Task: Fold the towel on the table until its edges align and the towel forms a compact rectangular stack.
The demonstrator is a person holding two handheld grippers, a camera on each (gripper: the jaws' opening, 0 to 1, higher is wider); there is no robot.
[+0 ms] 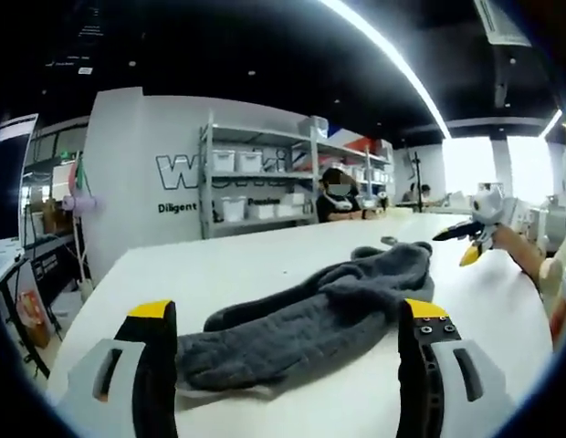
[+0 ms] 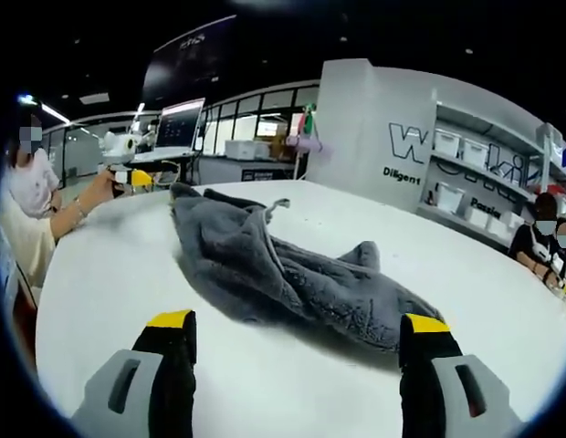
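On the table (image 1: 265, 265) the towel (image 1: 310, 319) lies crumpled, unfolded. Left gripper (image 1: 288, 319) and right gripper (image 2: 297, 333) both released, straddling it. Folding not begun; next requires seizing an edge.

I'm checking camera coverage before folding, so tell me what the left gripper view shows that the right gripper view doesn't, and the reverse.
Left gripper view alone: a long bright ceiling light strip, bright windows, and the other claw entering from the right, held in a hand.

Right gripper view alone: an open laptop screen on a far desk, and a seated person's arm at the left edge.

Both: the crumpled dark grey terry towel unfolded on the white round-edged table, white storage shelving, and each view's own open yellow-tipped claw.
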